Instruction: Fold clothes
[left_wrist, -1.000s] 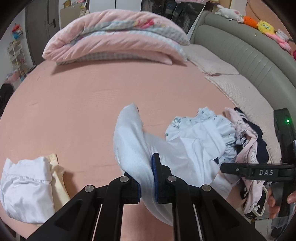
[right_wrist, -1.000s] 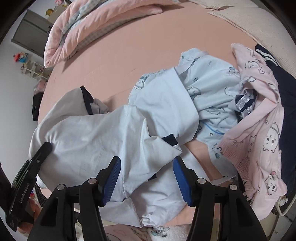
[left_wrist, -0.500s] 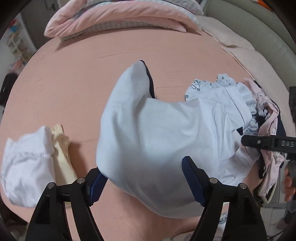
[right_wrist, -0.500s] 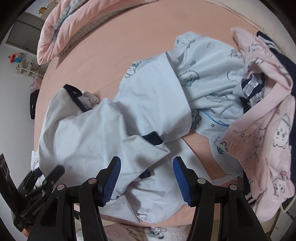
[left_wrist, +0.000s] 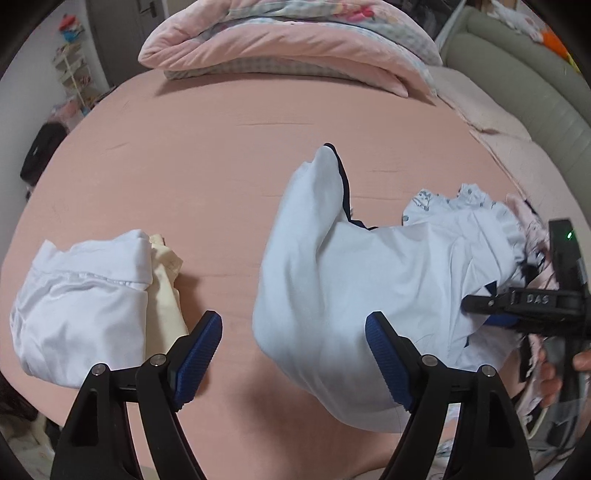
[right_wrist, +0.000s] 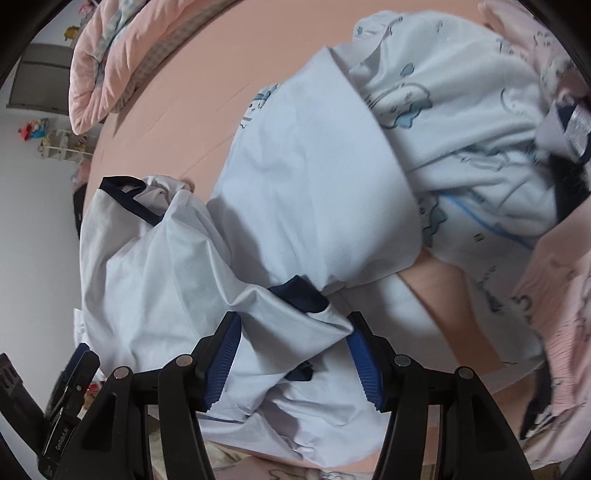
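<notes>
The pale blue shirt (left_wrist: 332, 280) lies crumpled and unfolded near the front edge of the bed (left_wrist: 221, 155), one navy-trimmed sleeve (left_wrist: 328, 173) poking toward the bed's middle. The left claw (left_wrist: 293, 354) hangs over that front edge with its pads wide apart and gripping nothing; the shirt's near hem bulges between and just beyond them, nearer the right pad. The right claw (right_wrist: 291, 354) is also apart, its pads straddling a bunched ridge of the same shirt beside a navy cuff (right_wrist: 299, 295), cloth between the pads but not pinched. Judging by this, both claws are placed to take hold of the shirt's near side so it can be spread flat, though the pictures do not settle which step that belongs to. Toward the bed's right edge, partly under the shirt, sits a heap: a printed blue garment (right_wrist: 461, 122) and a pink one (right_wrist: 554, 314). Near the front left corner rest a white bundle (left_wrist: 81, 299) and a cream piece (left_wrist: 166, 280), touching each other and well apart from the shirt. A rolled quilt (left_wrist: 288, 40) lies at the far edge.
</notes>
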